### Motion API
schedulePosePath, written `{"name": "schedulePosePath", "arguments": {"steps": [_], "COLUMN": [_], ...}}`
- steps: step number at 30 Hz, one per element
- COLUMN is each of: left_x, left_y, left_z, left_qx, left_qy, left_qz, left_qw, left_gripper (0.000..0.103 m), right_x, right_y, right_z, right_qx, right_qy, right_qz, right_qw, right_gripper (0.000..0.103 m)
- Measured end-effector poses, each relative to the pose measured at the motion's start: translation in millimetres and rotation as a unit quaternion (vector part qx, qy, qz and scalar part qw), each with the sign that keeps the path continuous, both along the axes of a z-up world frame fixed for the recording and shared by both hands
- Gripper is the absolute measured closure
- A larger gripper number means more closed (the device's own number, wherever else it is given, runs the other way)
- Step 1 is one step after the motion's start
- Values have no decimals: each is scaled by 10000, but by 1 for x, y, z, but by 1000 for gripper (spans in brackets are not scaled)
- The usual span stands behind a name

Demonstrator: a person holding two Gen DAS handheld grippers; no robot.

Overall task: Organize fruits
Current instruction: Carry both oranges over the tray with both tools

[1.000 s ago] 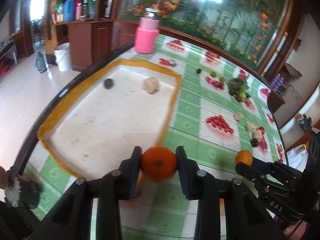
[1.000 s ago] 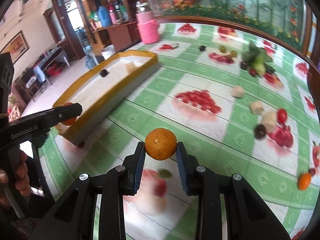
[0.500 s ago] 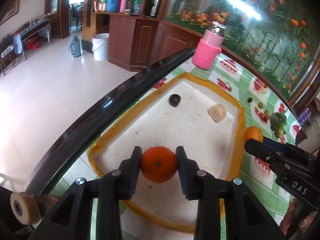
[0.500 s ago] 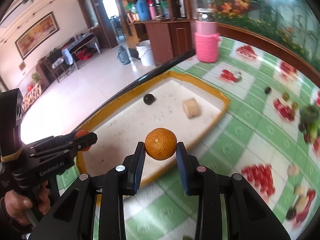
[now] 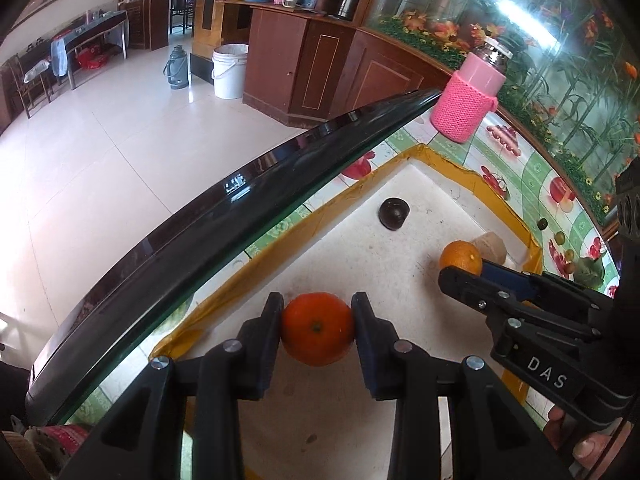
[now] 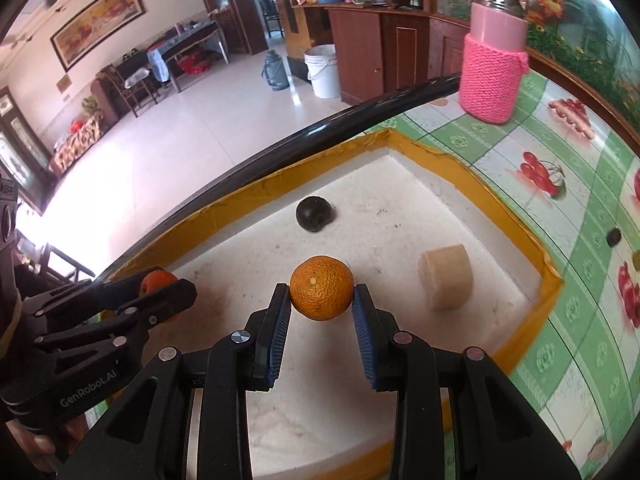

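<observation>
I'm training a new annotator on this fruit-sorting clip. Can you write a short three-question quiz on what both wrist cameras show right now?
1. True or false: each hand-held gripper, left and right, is shut on an orange.
2. Multiple choice: what already lies inside the yellow-rimmed tray?
A. a dark round fruit and a beige cylindrical chunk
B. a banana and an apple
C. only leaves
3. Fill in: the jar in the pink knitted sleeve stands ____ the tray.

Key: 1 true; 2 A; 3 outside, on the tablecloth beyond the tray's far corner.
</observation>
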State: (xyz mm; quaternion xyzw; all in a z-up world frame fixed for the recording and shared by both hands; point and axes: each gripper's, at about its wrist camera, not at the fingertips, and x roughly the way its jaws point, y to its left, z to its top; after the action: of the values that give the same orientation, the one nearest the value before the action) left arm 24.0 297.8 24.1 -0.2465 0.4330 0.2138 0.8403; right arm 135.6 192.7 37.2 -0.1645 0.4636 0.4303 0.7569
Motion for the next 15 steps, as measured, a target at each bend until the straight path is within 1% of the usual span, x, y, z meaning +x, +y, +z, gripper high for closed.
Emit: {"name": "schedulePosePath", "arguments": {"steps": [7,15], "left_x": [15,20], "left_y": [6,9], "left_z": [-8,-12], "left_qx": [-22,-35], "left_qy": [115,234], "left_qz": [108,141], "left_qw": [9999,9996], "left_gripper": [65,65], "right_x": [16,21], "right_y": [12,17], "right_z": [-11,-19], "right_qx": [-114,-222], "right_qy": [57,53], "right_qz": [68,175], "right_qw": [9999,9996], "right_gripper": [72,72]}}
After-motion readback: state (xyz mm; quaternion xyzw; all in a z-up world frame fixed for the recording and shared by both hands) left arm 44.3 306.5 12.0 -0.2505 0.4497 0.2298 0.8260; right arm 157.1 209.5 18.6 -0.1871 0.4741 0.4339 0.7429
